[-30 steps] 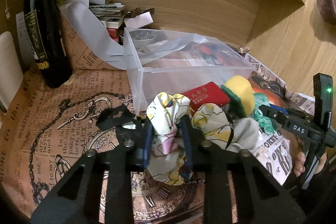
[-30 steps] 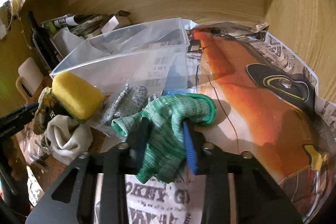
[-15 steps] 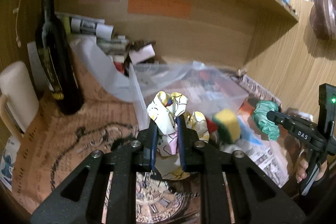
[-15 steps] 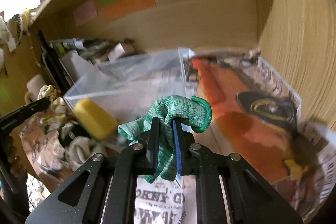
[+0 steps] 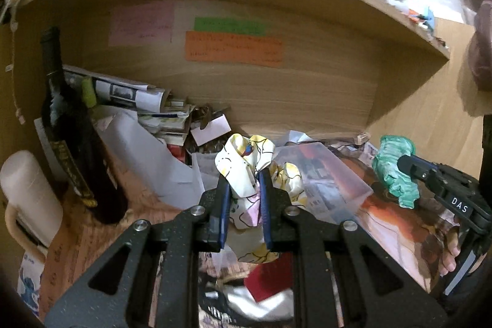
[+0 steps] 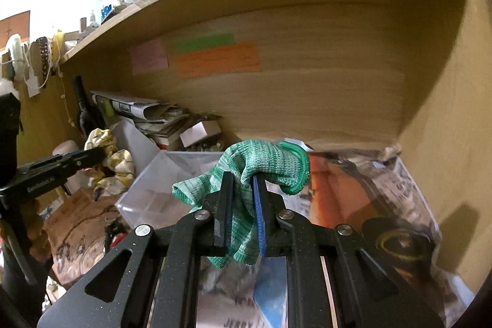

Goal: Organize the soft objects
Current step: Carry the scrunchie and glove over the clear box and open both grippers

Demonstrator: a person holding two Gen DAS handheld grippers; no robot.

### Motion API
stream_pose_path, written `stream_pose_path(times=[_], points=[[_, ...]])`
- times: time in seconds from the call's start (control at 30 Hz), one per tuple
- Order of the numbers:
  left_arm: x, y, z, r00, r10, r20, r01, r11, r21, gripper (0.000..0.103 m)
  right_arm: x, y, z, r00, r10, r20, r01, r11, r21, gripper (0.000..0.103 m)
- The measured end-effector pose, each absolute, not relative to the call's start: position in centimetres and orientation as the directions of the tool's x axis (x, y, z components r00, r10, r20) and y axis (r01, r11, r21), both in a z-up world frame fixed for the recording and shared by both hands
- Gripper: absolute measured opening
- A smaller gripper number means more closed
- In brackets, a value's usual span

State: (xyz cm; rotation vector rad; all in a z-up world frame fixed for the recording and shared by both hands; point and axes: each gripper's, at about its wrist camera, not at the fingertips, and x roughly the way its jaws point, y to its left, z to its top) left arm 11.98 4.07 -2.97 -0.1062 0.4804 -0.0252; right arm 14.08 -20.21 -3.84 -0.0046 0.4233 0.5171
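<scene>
My left gripper (image 5: 243,174) is shut on a yellow and white patterned cloth (image 5: 244,162) and holds it in the air above the desk. My right gripper (image 6: 243,175) is shut on a green knitted glove (image 6: 264,162) and holds it up above the clear plastic bin (image 6: 153,192). The bin also shows in the left wrist view (image 5: 326,174), just behind the cloth. The right gripper with the glove (image 5: 395,168) shows at the right of the left wrist view. The left gripper with the cloth (image 6: 107,159) shows at the left of the right wrist view.
A dark wine bottle (image 5: 73,143) and a white mug (image 5: 27,199) stand at the left. Papers and a white sheet (image 5: 147,125) pile against the wooden back wall. A red pouch (image 5: 269,278) and white cloth (image 5: 261,303) lie below my left gripper. Newspaper covers the desk.
Both grippers have risen from the desk with their loads, the cloth and the glove. The yellow sponge has dropped out of view.
</scene>
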Motion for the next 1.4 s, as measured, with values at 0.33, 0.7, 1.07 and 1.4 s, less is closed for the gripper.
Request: stream_pose_path(times=[0.33, 0.7, 1.07, 1.4], points=[[19.6, 4.1, -5.8, 0.784, -0.073, -0.617, 0.008, 0.994, -0.108, 0.017, 19.7, -16.1, -6.0, 0.729, 0.462, -0.506, -0.503, 0.862, 0.062, 0.011], [24.1, 3.5, -9.6, 0.683, -0.095, -0.725, 0.037, 0.995, -0.096, 0.017, 23.8, -13.9, -9.5, 0.630, 0.429, -0.647, -0.520, 0.852, 0.060, 0.012], [24.1, 3.9, -9.2, 0.695, -0.088, -0.713, 0.032, 0.995, -0.091, 0.047, 23.4, -13.7, -9.3, 0.628, 0.416, -0.658, -0.518, 0.854, 0.045, 0.035], [18.3, 5.1, -4.6, 0.797, -0.085, -0.598, 0.034, 0.995, -0.096, 0.068, 17.9, -15.7, -3.8, 0.720, 0.493, -0.489, -0.539, 0.841, 0.055, 0.068]])
